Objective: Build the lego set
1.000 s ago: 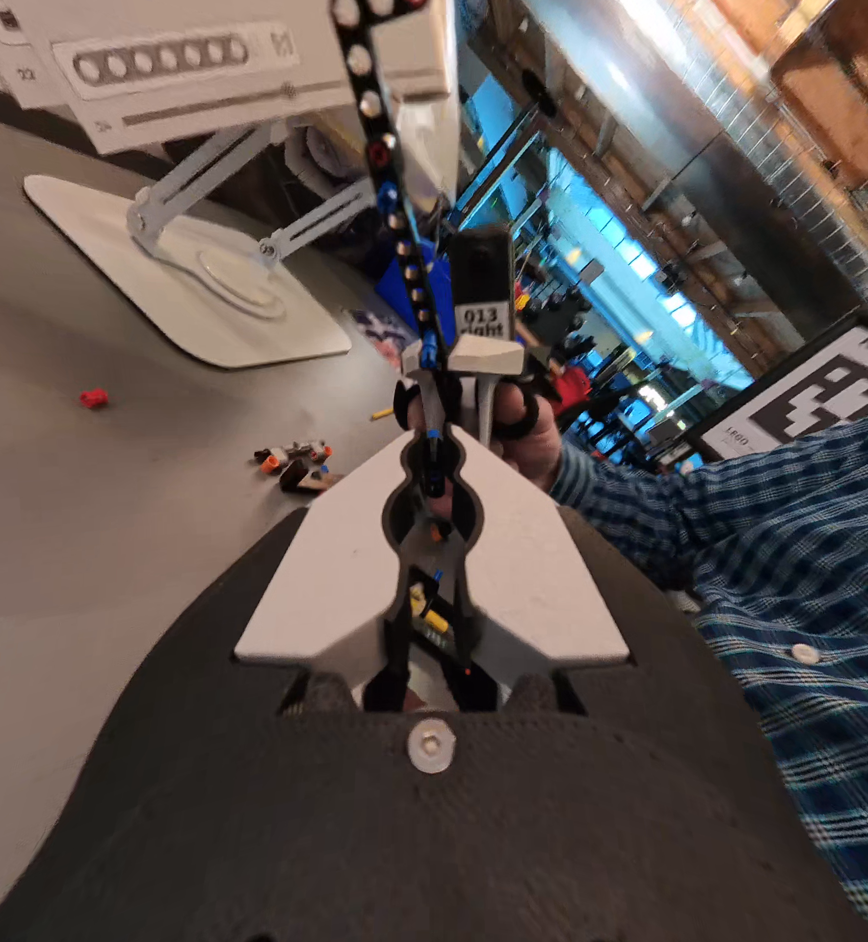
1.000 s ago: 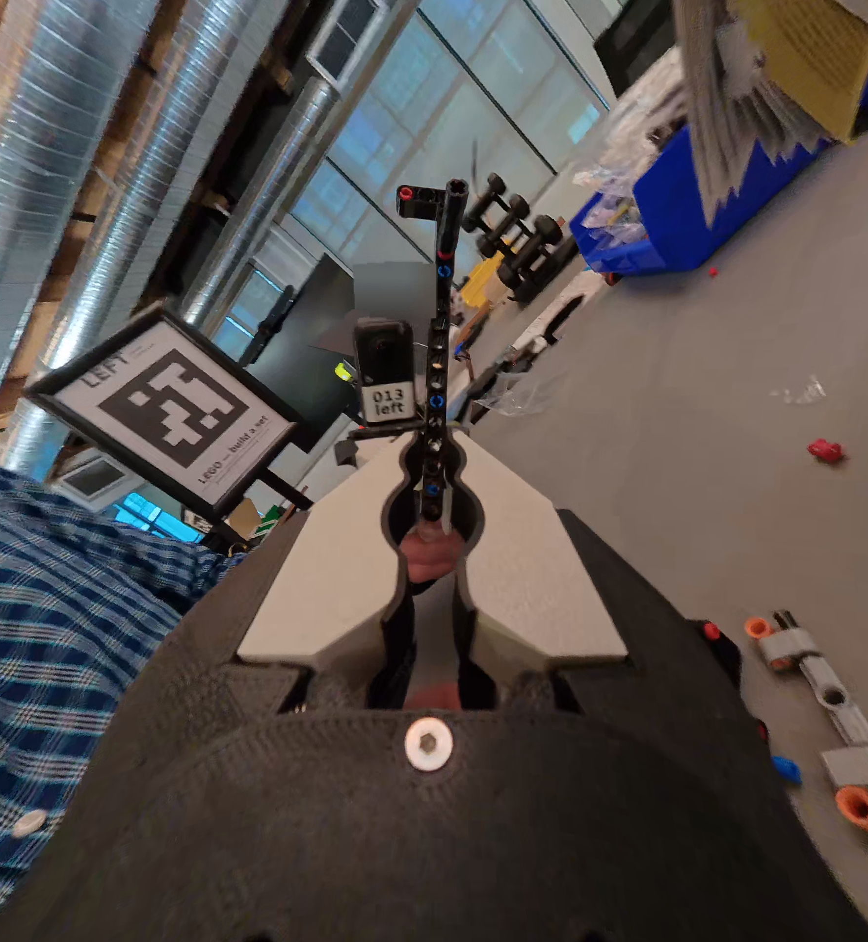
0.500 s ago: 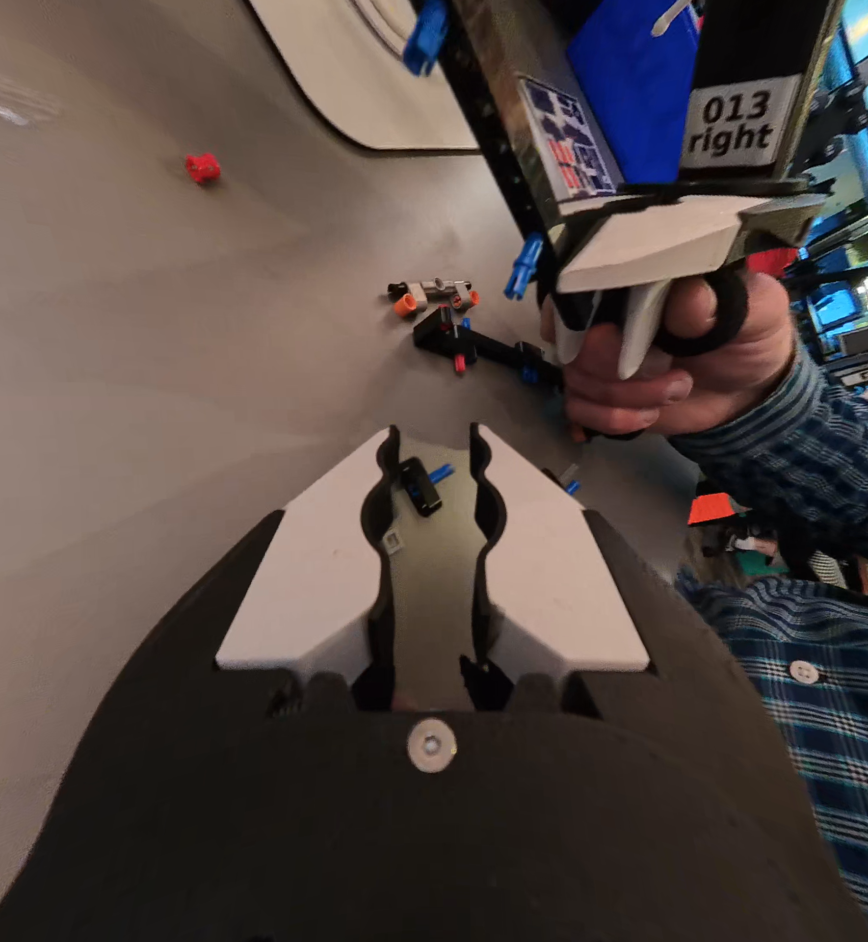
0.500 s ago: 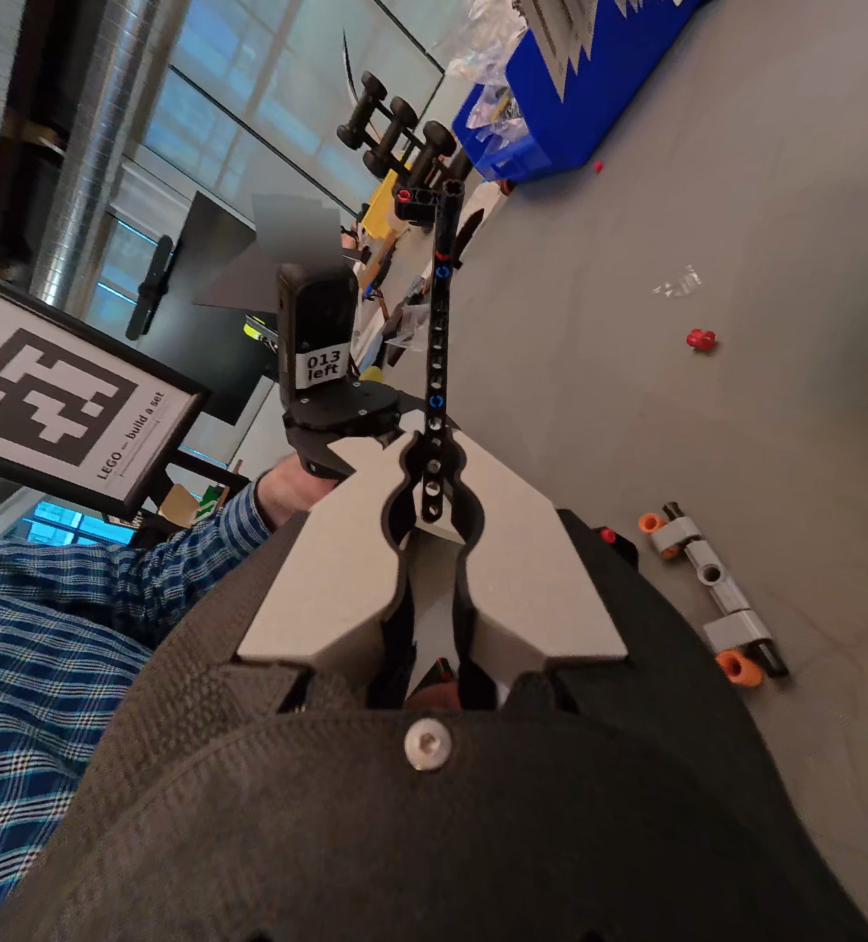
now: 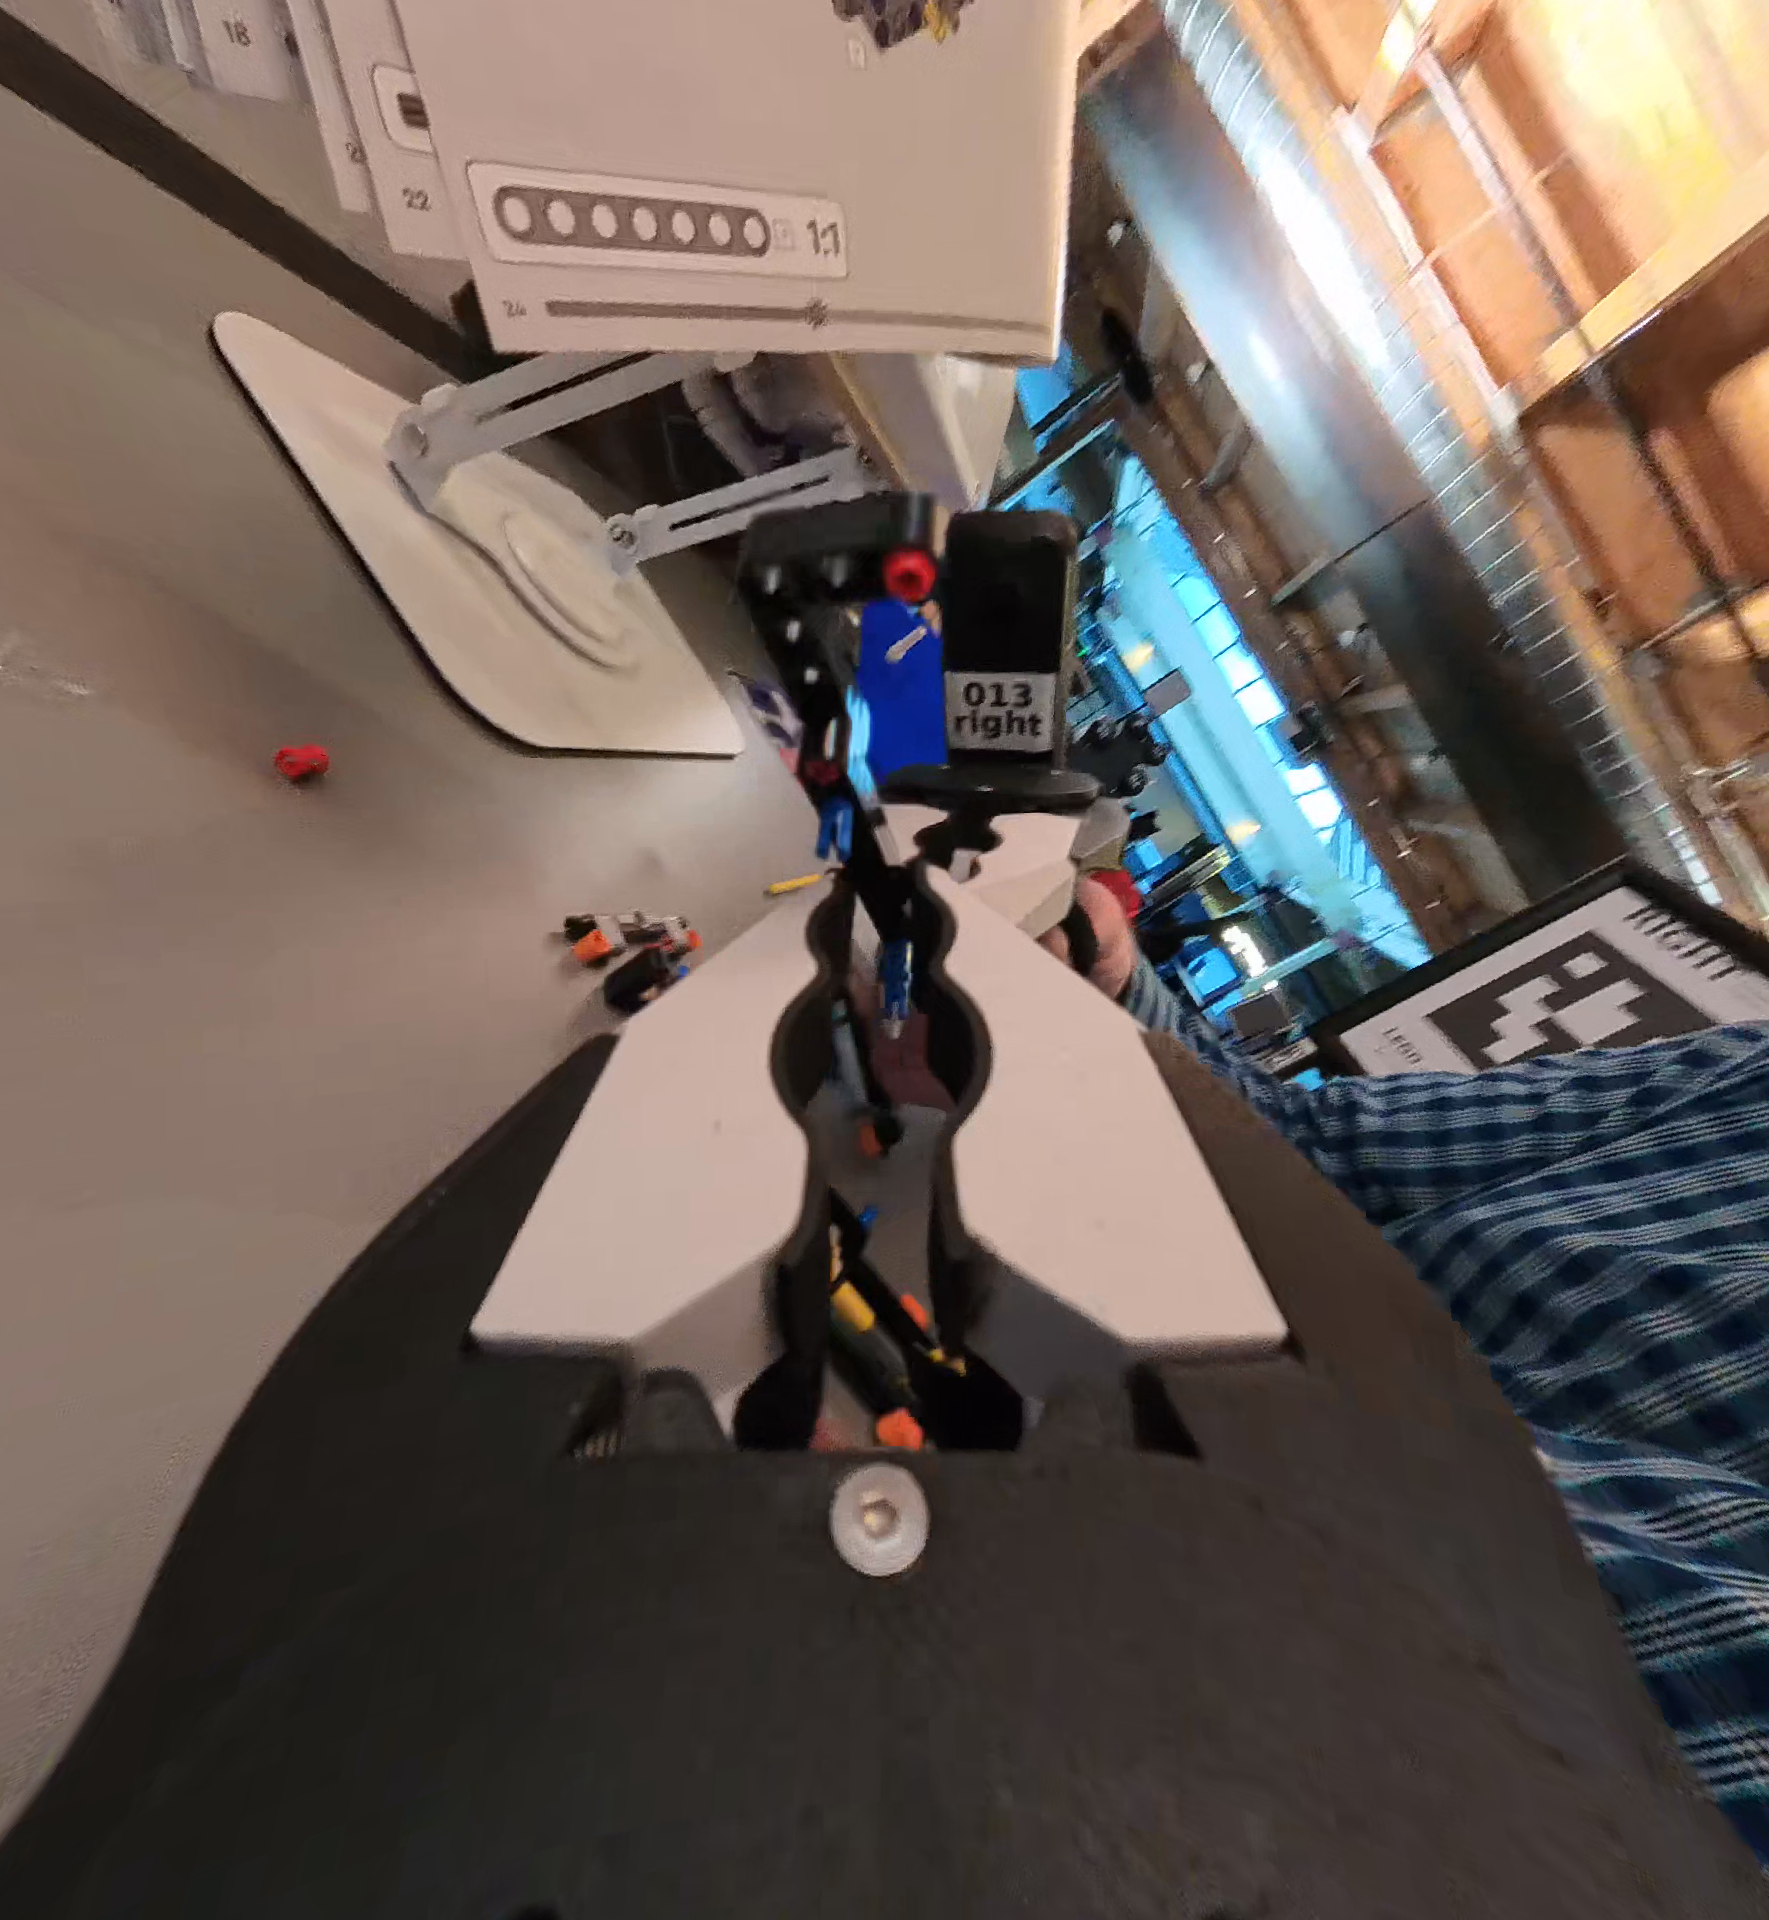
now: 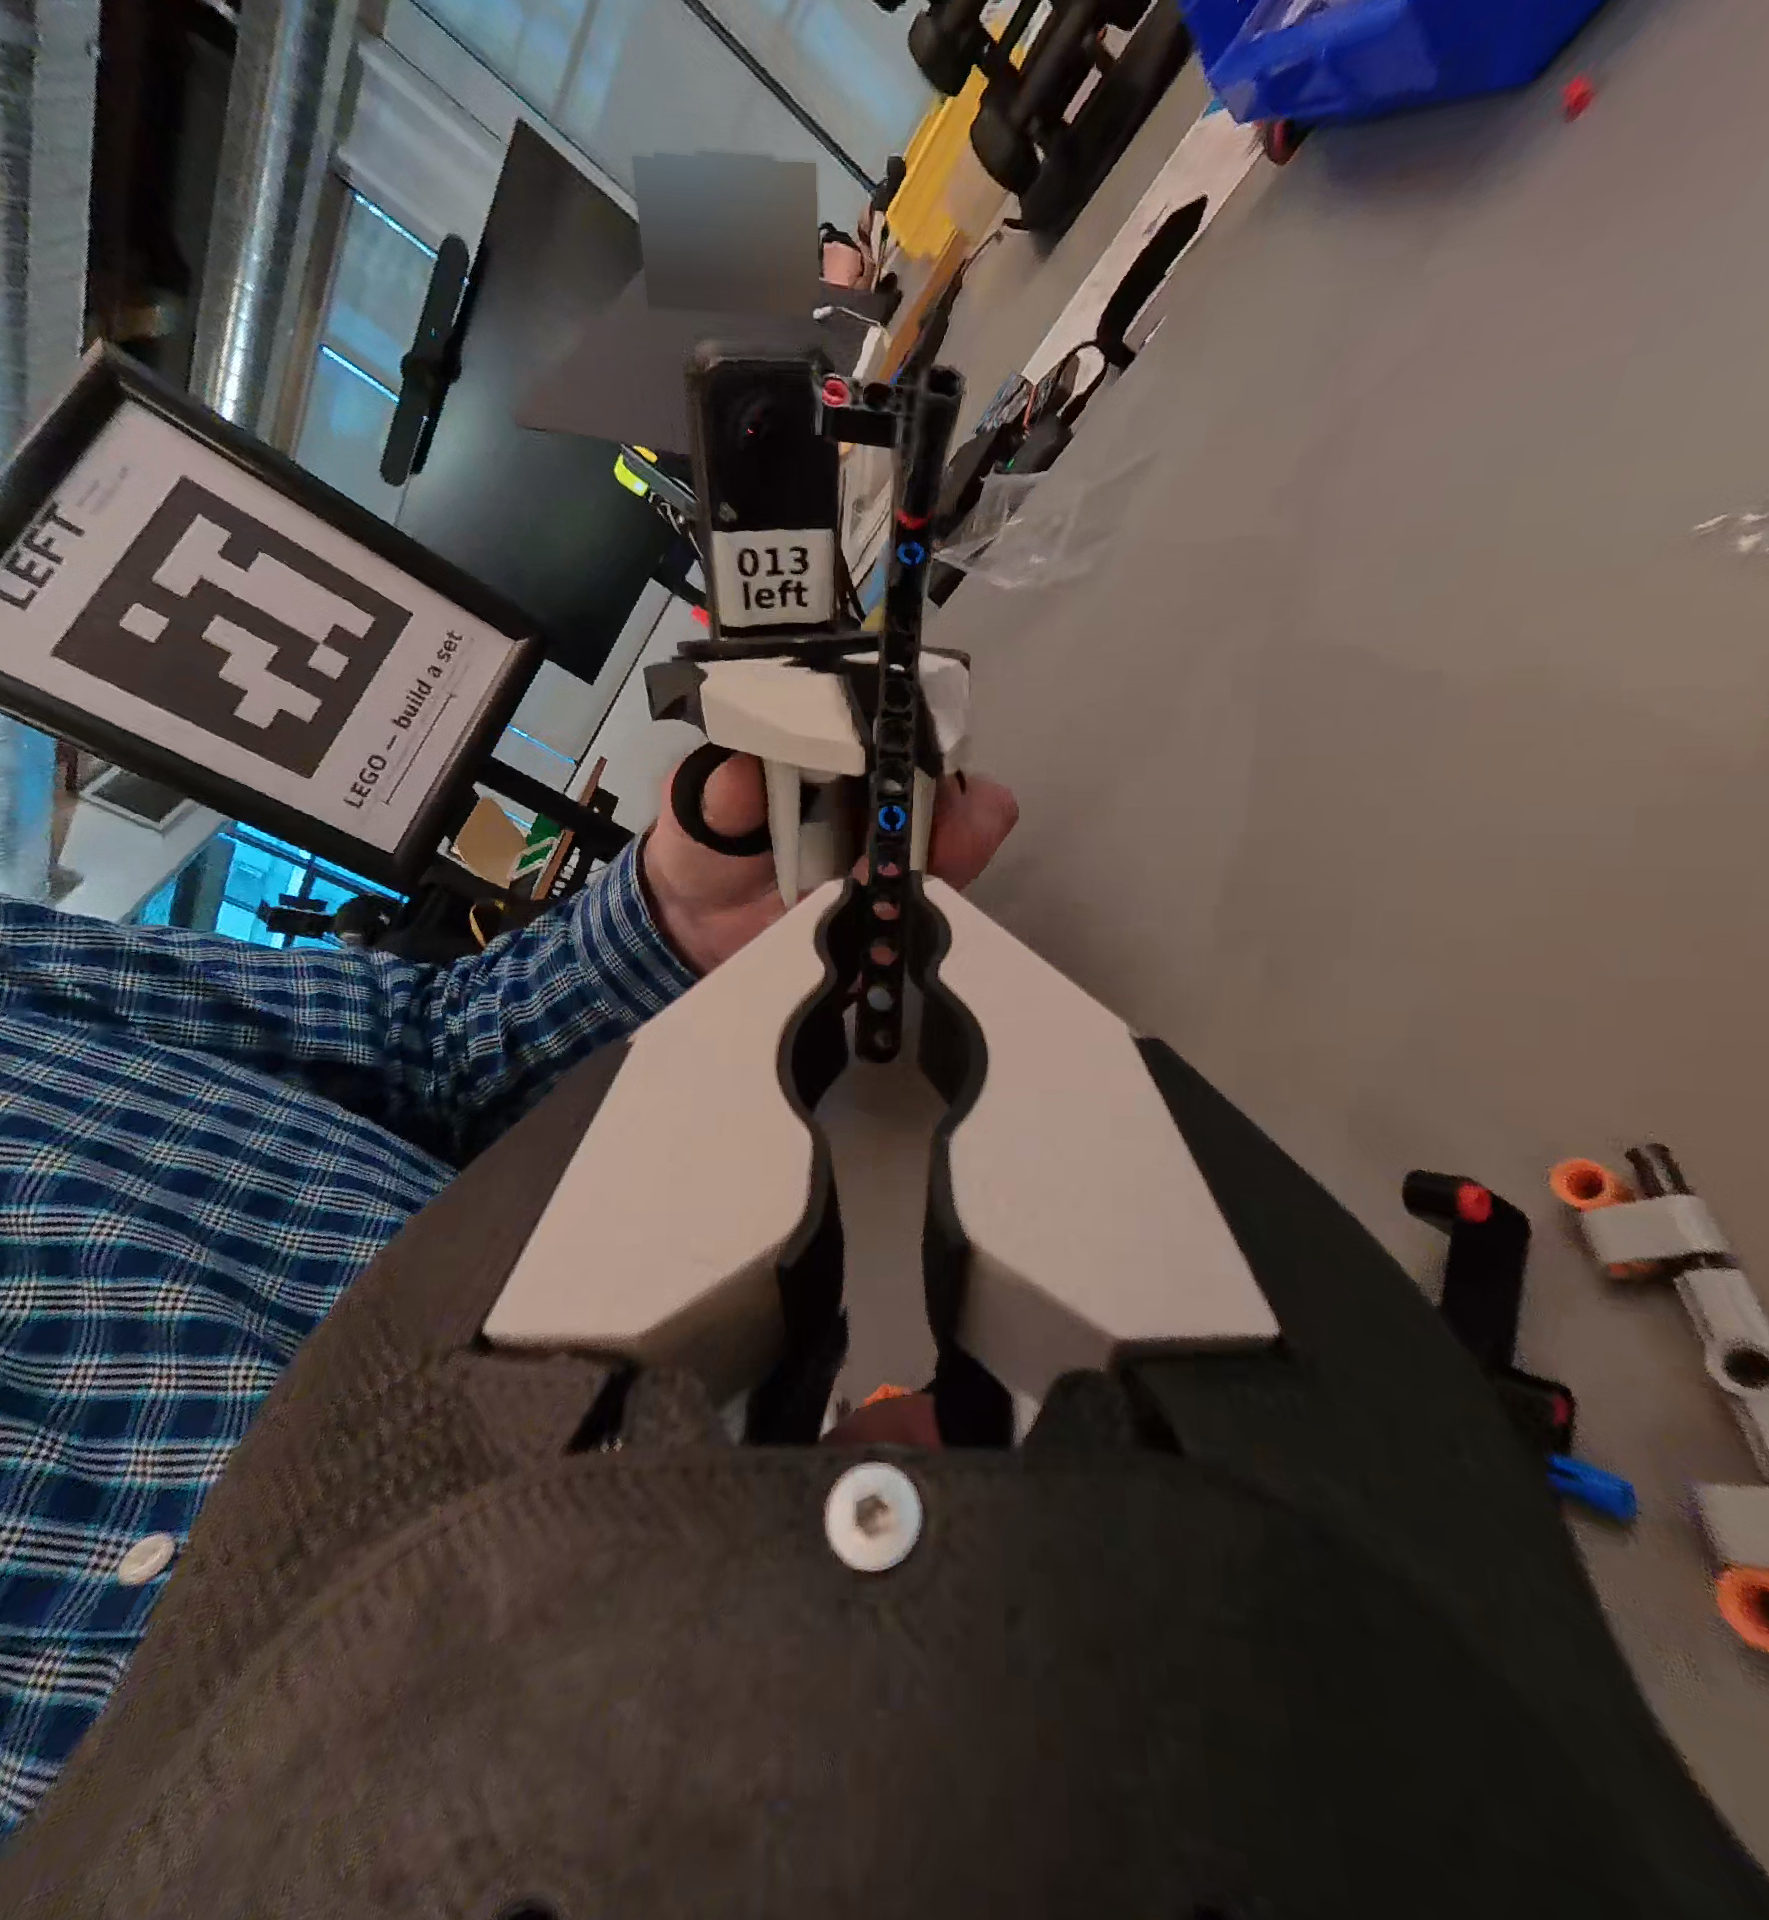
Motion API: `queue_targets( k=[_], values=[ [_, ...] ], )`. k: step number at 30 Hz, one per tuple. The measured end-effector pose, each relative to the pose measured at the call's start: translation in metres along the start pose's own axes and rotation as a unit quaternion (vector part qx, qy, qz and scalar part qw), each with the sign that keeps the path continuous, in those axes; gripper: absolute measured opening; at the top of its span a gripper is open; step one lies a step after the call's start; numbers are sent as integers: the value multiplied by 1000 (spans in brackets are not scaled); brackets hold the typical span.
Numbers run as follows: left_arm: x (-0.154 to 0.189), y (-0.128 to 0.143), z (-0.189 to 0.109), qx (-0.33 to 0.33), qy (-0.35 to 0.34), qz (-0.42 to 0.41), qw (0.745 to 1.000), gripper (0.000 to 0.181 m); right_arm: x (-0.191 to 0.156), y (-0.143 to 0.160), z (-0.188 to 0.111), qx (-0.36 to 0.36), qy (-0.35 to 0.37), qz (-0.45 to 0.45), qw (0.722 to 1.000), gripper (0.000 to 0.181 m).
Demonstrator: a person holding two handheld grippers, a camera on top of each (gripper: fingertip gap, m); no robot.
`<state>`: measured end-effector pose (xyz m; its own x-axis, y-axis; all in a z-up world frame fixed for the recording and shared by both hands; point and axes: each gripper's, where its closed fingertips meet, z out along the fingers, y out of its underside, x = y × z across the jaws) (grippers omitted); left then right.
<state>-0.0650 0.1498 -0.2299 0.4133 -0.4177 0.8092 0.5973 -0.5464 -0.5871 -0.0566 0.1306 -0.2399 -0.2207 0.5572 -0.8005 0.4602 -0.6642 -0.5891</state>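
My right gripper (image 6: 885, 904) is shut on the lower end of a long black beam (image 6: 895, 727) with holes and blue and red pins, and holds it in the air. The beam also shows in the left wrist view (image 5: 807, 665), with the right gripper (image 5: 1005, 873) behind it. My left gripper (image 5: 885, 894) is shut on a small black piece with a blue pin (image 5: 895, 971) and holds it against the beam's side. The picture is blurred there. In the right wrist view the left gripper (image 6: 838, 821) stands behind the beam, and what it grips is hidden.
On the grey table lie a grey and orange assembly (image 6: 1721, 1351), a black piece (image 6: 1482, 1268), a loose blue pin (image 6: 1592, 1481) and a small red piece (image 5: 300, 762). An instruction booklet (image 5: 755, 208) stands on a white stand (image 5: 506, 582). A blue bin (image 6: 1379, 52) is at the far edge.
My left gripper let go of the beam, went down open around a small black piece on the table, shut on it and rose back to the beam. The right kept its hold.
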Motion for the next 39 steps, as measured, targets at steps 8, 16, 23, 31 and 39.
queue_targets(
  k=[8, 16, 23, 31, 39],
  values=[
    [9, -9, -2, 33, 7, 21, 999, 6, -1, -12, -2, 8, 47, -101, 994, 24],
    [30, -11, -2, 21, 48, 53, 997, 17, -21, -20, -5, 4, -1, -118, 993, 5],
    [35, -8, 1, 5, 40, 86, 995, 3, -28, -20, -3, 16, -26, -93, 995, 4],
    [45, -7, 3, -6, 32, 124, 992, 2, -38, -24, -4, 44, -34, -98, 994, 5],
    [58, -9, 0, 6, 60, 146, 987, 2, -52, -27, -6, 57, -34, -123, 990, 4]
  ],
)
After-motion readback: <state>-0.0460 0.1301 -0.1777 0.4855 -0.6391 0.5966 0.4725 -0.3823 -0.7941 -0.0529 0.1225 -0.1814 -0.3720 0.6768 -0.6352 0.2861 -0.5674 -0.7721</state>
